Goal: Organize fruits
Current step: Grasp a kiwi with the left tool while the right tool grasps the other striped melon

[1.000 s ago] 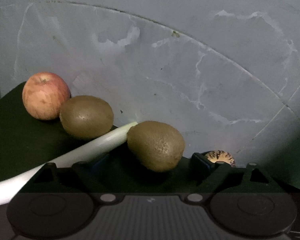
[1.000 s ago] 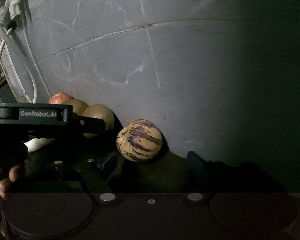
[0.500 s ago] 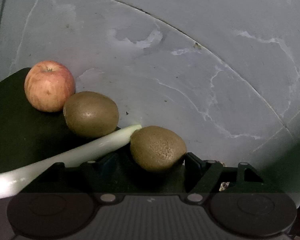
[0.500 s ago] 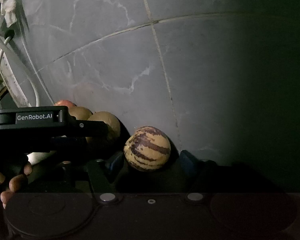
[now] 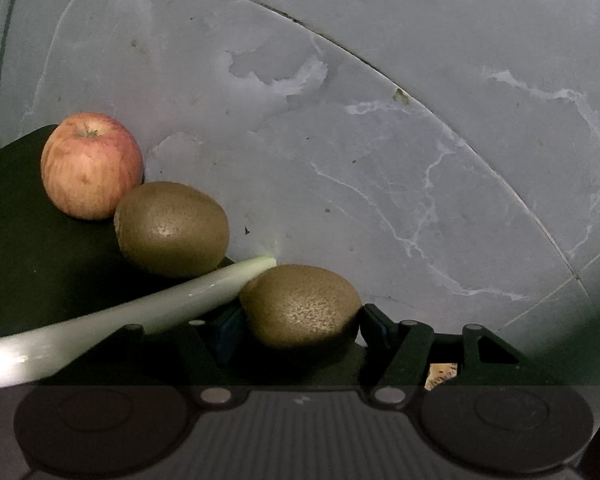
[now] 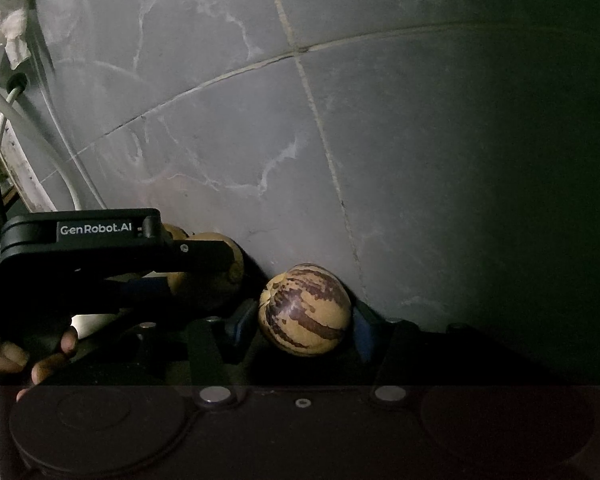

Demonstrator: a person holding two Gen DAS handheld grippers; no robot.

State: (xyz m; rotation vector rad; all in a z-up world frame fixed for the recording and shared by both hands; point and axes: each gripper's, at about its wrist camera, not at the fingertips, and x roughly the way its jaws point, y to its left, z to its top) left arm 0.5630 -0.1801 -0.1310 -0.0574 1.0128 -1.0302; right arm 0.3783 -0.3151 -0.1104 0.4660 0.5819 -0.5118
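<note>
**Both grippers closing on fruit**

My left gripper is closing around the near kiwi, pads not quite on it. At 10 o'clock lie the stalk, second kiwi, then apple. My right gripper is closing around the striped melon.

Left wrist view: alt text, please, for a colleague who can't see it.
The left gripper is closing around a brown fuzzy kiwi on a dark mat. Behind it lie a pale green stalk, a second kiwi and a red-yellow apple.
</note>
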